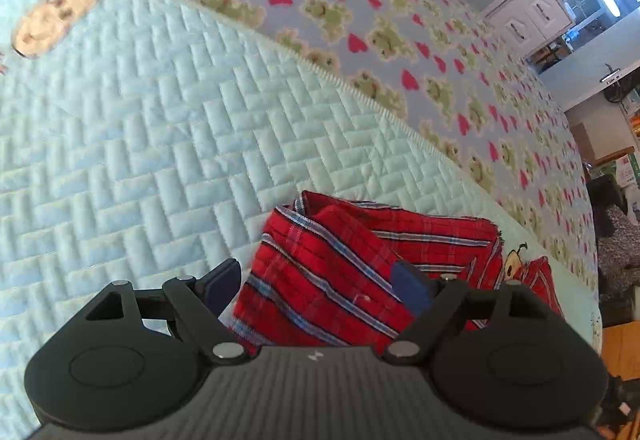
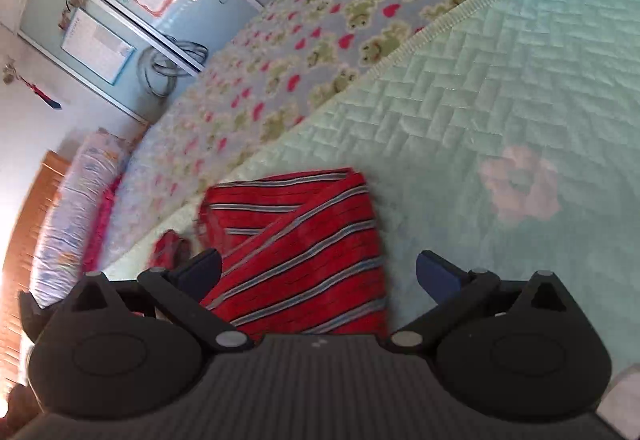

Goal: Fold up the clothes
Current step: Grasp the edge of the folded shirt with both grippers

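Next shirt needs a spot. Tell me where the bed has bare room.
The mint quilt is bare from the red plaid shirt out to the frog blanket; in the right wrist view it is bare around the pink flower. It is crowded only at the shirt, under both open grippers.

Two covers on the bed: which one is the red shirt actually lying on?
The pale green quilted mat, not the frog-and-heart blanket. The shirt lies wholly on the stitched mat; the blanket begins past the mat's edge.

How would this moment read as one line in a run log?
red plaid shirt: partly folded on quilt | left gripper: open | right gripper: open
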`<action>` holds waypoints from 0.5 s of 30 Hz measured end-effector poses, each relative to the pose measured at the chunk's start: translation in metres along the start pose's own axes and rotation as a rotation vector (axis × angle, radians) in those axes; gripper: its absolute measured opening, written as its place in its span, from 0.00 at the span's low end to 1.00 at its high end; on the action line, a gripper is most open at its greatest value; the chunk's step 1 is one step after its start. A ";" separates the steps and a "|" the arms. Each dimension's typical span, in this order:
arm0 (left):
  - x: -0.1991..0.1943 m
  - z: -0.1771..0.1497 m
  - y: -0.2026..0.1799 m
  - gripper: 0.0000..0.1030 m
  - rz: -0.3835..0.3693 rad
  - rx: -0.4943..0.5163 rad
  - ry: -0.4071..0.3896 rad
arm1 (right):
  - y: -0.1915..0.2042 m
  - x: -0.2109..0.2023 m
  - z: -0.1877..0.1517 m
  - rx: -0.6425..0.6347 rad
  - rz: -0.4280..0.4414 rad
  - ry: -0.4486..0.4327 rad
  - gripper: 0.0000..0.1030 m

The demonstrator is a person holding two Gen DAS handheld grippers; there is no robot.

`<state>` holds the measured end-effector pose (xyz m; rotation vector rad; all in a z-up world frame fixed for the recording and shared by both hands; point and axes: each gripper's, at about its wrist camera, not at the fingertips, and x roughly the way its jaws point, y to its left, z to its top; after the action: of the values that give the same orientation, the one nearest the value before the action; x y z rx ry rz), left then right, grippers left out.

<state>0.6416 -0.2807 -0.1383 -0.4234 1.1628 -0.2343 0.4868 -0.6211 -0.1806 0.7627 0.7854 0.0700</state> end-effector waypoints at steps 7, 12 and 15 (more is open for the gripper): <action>0.020 0.009 0.011 0.83 -0.056 -0.010 -0.023 | -0.011 0.024 0.007 -0.059 0.043 0.049 1.00; 0.029 0.009 0.005 0.93 -0.081 0.068 -0.033 | -0.011 0.029 0.009 -0.107 0.093 0.061 1.00; 0.031 0.004 -0.002 0.94 -0.060 0.127 -0.042 | -0.010 0.032 0.007 -0.132 0.093 0.045 1.00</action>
<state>0.6575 -0.2936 -0.1618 -0.3498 1.0888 -0.3480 0.5122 -0.6219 -0.2032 0.6741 0.7796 0.2215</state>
